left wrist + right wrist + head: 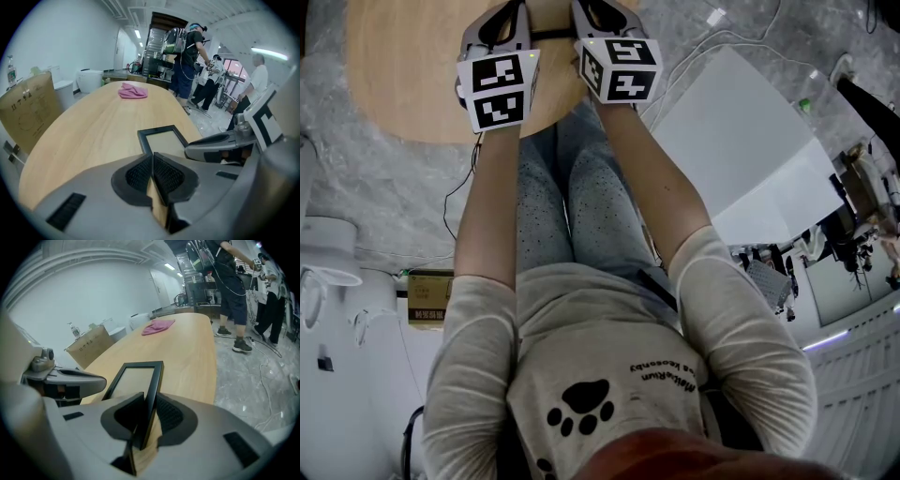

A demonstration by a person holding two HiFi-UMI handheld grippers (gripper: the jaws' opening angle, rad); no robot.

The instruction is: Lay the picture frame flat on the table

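Note:
The black picture frame [161, 139] lies low over the round wooden table [403, 66], its light panel facing up. In the right gripper view one side rail of the picture frame [136, 380] runs straight between the pads, and my right gripper [149, 401] is shut on it. Whether the frame rests fully flat I cannot tell. My left gripper [152, 157] hovers just short of the frame's near edge, its pads together with nothing between them. In the head view both grippers, left [508, 19] and right [600, 14], sit side by side at the table's near edge; the frame is hidden there.
A pink cloth [132, 91] lies at the table's far end. A cardboard box [28, 112] stands beside the table on the left. Several people [187, 51] stand beyond the far end. A white board [750, 150] and cables lie on the floor to the right.

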